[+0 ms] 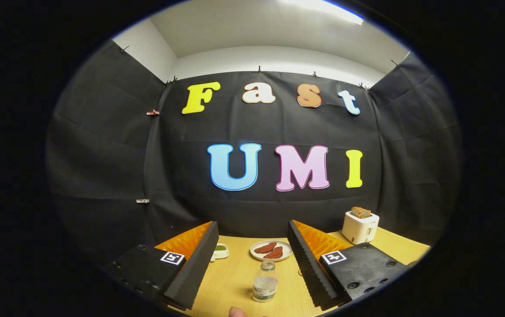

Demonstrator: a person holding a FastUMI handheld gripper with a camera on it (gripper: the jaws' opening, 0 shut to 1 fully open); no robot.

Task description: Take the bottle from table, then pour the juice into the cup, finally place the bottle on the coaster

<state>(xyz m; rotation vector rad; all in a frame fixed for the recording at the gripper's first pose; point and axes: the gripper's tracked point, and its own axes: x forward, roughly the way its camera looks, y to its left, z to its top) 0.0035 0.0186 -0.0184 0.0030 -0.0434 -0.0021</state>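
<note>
A small clear bottle (265, 281) with no cap stands upright on the wooden table (234, 281). It sits low between my two fingers, nearer the table's front than the plate. My gripper (252, 244) is open, its fingers wide apart and raised above the table, touching nothing. The bottle holds a pale liquid in its lower part and carries a label band.
Beyond the bottle lies a white plate (271, 250) with two reddish-brown pieces of food. A small white dish (220, 251) with something green sits behind my left finger. A white toaster (360, 226) with toast in it stands at the back right. A fingertip (237, 312) shows at the table's front edge.
</note>
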